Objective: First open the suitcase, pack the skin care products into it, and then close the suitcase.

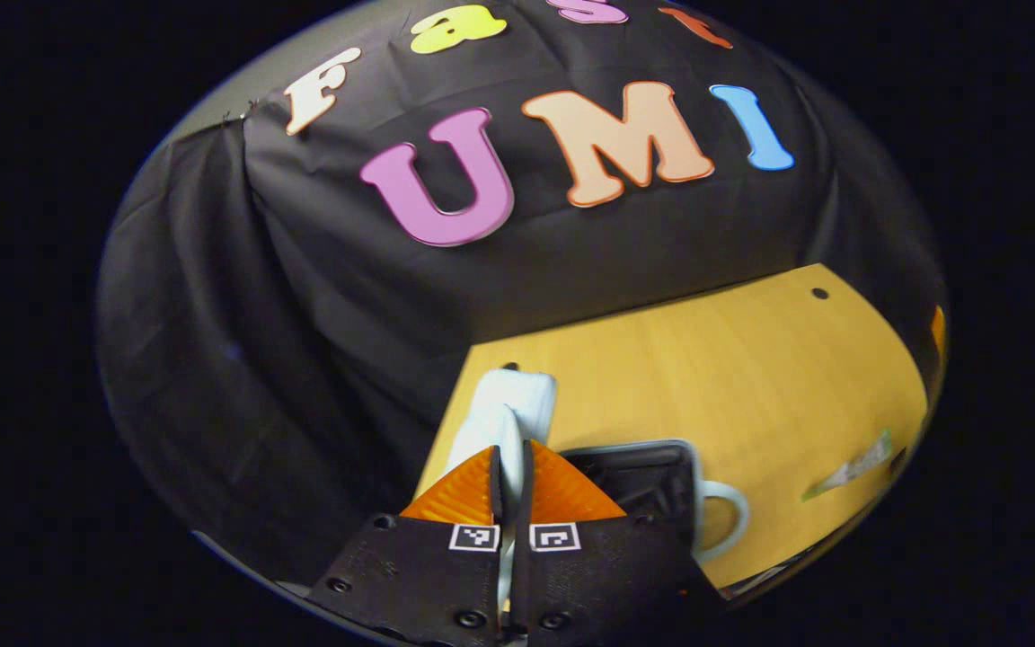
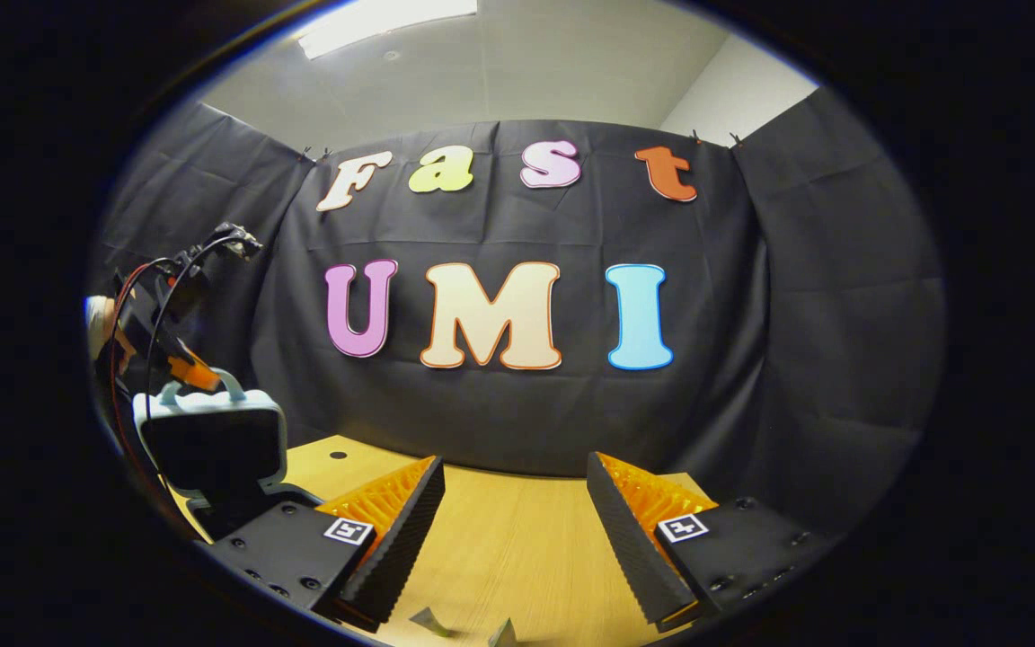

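Note:
The small pale suitcase (image 2: 212,440) stands open at the table's left, its black-lined lid raised upright. My left gripper (image 2: 187,367) is up at the lid's top, held by a hand. In the left gripper view, that gripper (image 1: 510,454) is shut on the lid's pale handle (image 1: 517,400). The black inside of the case's base (image 1: 652,476) and a second white handle (image 1: 733,521) lie just right of it. A flat skin care sachet (image 1: 859,463) lies on the table further right. My right gripper (image 2: 515,463) hovers open over the wood with nothing between its fingers.
The wooden table (image 2: 499,539) runs back to the black cloth wall. Two small pale sachet corners (image 2: 432,620) show at the near edge under my right gripper. A small dark hole (image 1: 819,293) marks the table's far corner.

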